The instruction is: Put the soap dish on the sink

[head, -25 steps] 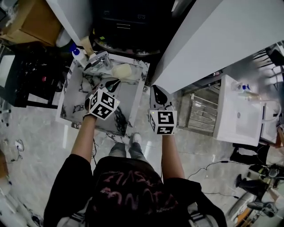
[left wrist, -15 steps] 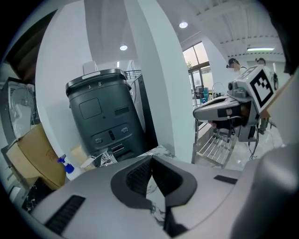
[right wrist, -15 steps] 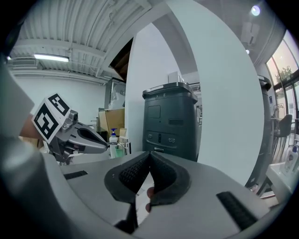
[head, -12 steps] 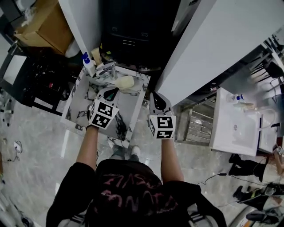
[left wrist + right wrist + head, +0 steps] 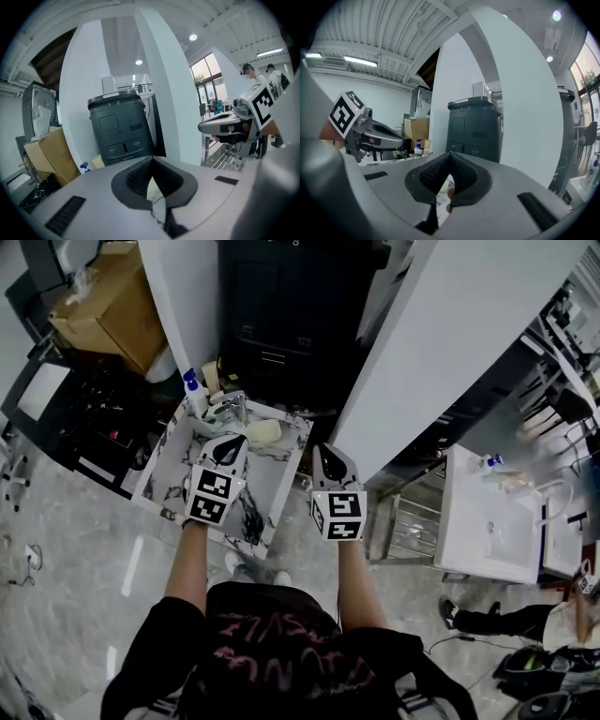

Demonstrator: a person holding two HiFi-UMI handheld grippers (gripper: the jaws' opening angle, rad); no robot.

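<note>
My left hand-held gripper (image 5: 228, 448) and right hand-held gripper (image 5: 329, 457): jaws pressed together. Soap dish (image 5: 263, 432) sits on the marbled sink (image 5: 165, 470).

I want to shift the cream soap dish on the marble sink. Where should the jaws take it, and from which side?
Probably its near long rim, coming from the front over the basin. The soap dish lies flat on the back ledge of the sink, with the faucet crowding its left. The left gripper is nearest; its jaws are together, so open first.
</note>
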